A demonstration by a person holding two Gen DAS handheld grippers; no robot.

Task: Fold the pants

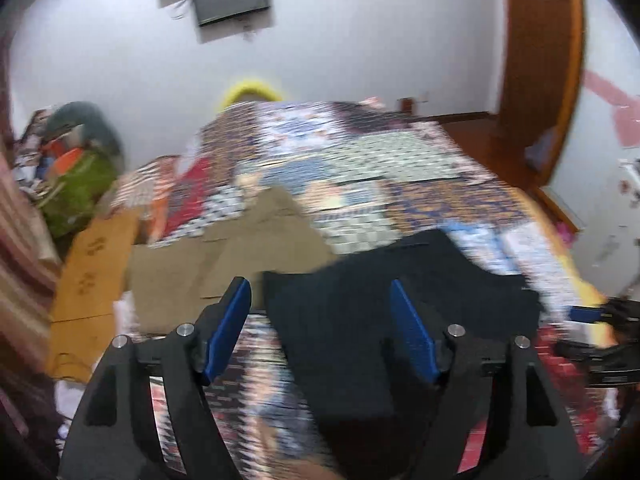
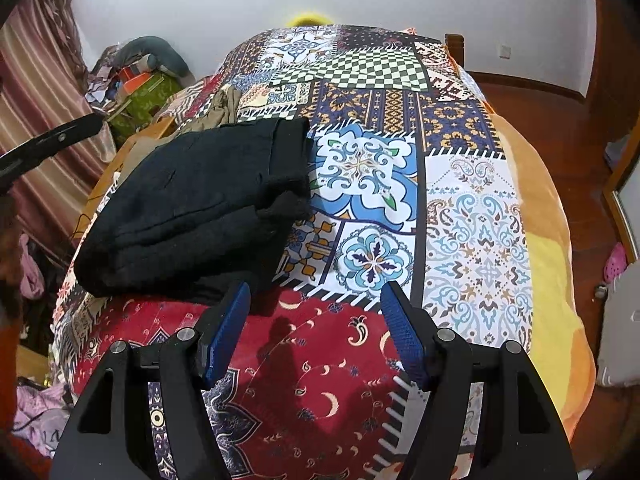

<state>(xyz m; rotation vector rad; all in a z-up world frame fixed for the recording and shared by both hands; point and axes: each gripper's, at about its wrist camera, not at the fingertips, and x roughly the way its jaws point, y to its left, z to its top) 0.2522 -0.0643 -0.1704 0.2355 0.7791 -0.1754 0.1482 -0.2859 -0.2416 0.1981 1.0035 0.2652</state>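
**Pants folded, both tongs off them**

Pants [image 2: 200,208], black, are lying in a folded stack on the bed's patchwork cover [image 2: 476,220], toward its left side as the right wrist view shows it. A tan garment [image 2: 224,106] is lying just beyond the pants. Left tongs [image 1: 320,320] are standing apart over the pants, nothing between the pads; that view is blurred. Right tongs [image 2: 314,322] are standing apart too, gripping nothing, hovering over the red patch just near of the pants.

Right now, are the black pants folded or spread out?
Folded: the black pants lie as a compact, layered stack on the patterned bedspread, no legs extended.
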